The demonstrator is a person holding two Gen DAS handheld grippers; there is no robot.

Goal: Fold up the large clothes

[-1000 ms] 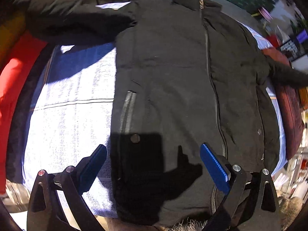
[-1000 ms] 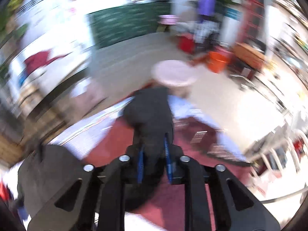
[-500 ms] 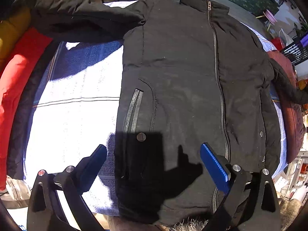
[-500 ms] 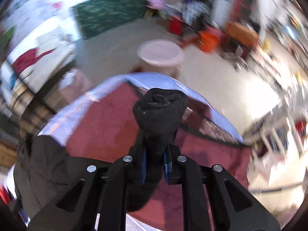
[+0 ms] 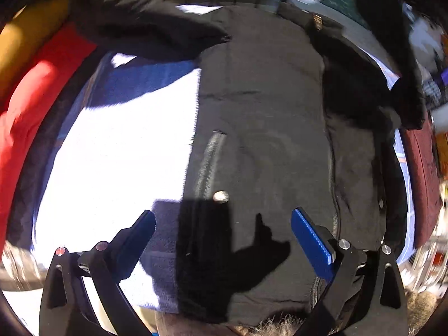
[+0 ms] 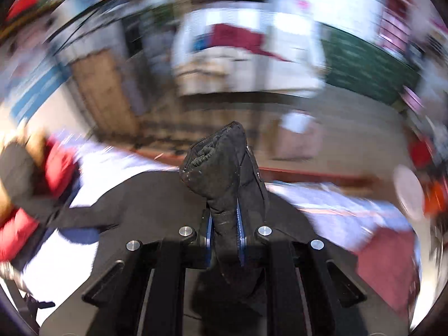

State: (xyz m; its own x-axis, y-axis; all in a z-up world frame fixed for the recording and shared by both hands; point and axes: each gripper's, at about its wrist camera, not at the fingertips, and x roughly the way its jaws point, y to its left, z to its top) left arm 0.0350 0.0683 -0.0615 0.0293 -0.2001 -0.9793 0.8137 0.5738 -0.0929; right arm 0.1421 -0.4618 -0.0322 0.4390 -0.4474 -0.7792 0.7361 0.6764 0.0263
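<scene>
Black jacket (image 5: 260, 145) flat and zipped on the white sheet (image 5: 117, 162), right gripper (image 6: 225, 235) clamped on its sleeve cuff (image 6: 215, 162) above the jacket body, left gripper (image 5: 224, 240) wide open over the hem; probably sleeve-fold step, next laying the cuff across the chest.

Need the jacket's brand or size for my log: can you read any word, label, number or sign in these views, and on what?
None can be read.
Black jacket: no print or tag shows; the zip pull at its collar is a blur.
Room behind the sleeve cuff in the right gripper: smeared by motion, nothing legible.
</scene>
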